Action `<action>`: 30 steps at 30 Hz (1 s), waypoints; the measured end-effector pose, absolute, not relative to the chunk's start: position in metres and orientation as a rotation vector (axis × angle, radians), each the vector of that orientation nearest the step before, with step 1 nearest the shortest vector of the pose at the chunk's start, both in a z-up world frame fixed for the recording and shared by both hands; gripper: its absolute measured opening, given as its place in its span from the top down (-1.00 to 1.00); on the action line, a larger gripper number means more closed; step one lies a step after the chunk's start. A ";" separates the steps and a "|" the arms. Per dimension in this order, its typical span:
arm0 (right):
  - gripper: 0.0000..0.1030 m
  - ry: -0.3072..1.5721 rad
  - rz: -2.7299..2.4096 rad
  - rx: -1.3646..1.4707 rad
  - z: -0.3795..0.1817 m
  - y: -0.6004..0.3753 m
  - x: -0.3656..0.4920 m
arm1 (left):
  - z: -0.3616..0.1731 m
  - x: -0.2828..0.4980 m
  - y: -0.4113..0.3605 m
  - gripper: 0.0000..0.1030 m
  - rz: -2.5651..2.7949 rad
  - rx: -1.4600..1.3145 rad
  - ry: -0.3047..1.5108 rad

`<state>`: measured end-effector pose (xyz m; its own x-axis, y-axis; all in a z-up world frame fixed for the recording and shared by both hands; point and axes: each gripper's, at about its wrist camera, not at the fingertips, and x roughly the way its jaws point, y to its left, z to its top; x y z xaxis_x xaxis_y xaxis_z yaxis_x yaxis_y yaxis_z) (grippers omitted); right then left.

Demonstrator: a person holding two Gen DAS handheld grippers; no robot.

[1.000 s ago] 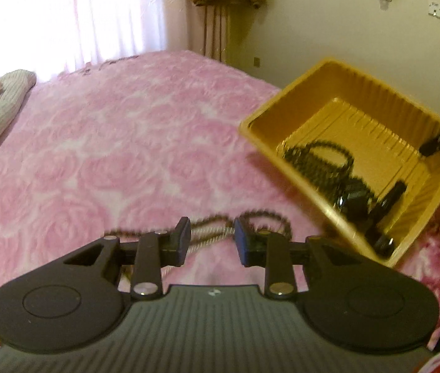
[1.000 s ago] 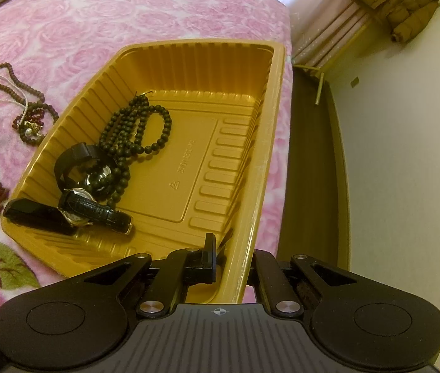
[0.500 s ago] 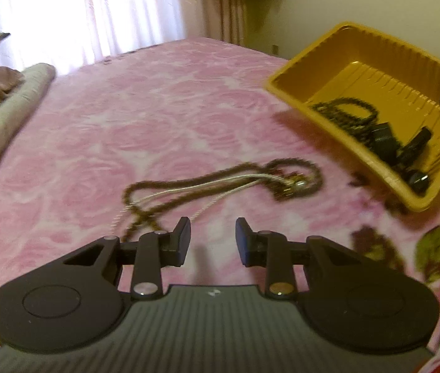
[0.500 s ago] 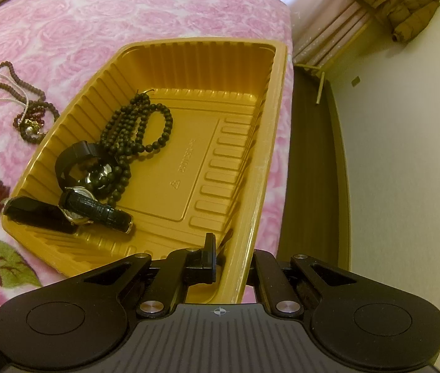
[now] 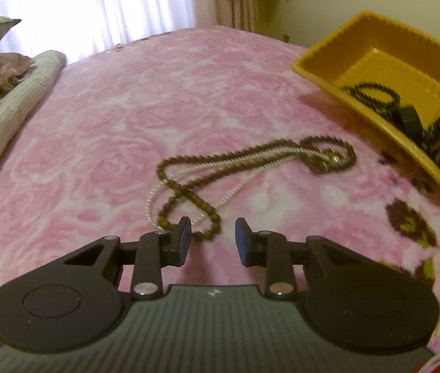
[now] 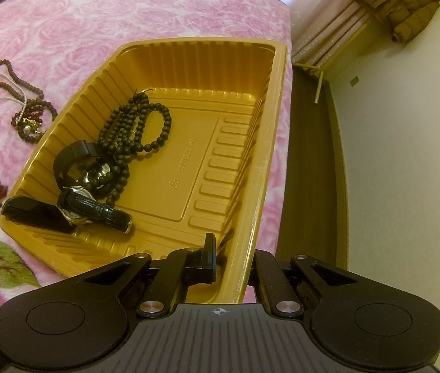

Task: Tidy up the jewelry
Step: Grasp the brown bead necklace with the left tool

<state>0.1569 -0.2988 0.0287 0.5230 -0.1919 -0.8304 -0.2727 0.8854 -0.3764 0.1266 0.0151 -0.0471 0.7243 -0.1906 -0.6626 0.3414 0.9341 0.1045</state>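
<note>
2 necklaces [image 5: 251, 168] before parted left gripper [image 5: 212, 236]; right gripper [image 6: 232, 256] clamped on tray [image 6: 269, 143] with 2 watches [image 6: 92, 208]

We see open pink bedspread [image 5: 102, 130] from 9 to 12 o'clock. The yellow tray [image 5: 319, 74] blocks 2 o'clock; tangled necklaces [image 5: 251, 161] lie at 12 o'clock.

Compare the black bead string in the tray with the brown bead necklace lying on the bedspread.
The black bead string lies coiled in tight loops inside the yellow tray, touching a watch; the brown bead necklace lies stretched out long on the pink bedspread outside the tray, tangled with a thin white chain. The black beads look larger and darker. Both are strings of round beads.
</note>
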 end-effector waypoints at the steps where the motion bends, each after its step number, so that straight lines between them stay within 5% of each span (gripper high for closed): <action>1: 0.90 1.031 0.051 -0.504 0.029 -0.299 0.157 | -0.051 0.126 0.011 0.47 -0.298 0.250 0.706; 10: 0.90 1.032 0.050 -0.504 0.028 -0.299 0.157 | -0.055 0.141 0.004 0.47 -0.297 0.307 0.701; 16: 0.90 1.031 0.051 -0.504 0.028 -0.299 0.157 | -0.052 0.148 0.003 0.88 -0.288 0.297 0.734; 30: 0.90 1.031 0.050 -0.506 0.028 -0.299 0.157 | 0.012 0.136 0.040 0.89 -0.302 0.153 0.678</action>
<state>0.1570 -0.2987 0.0279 0.5238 -0.1932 -0.8297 -0.2730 0.8845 -0.3783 0.1363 0.0399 0.0115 0.7377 -0.2245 -0.6367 0.3234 0.9454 0.0413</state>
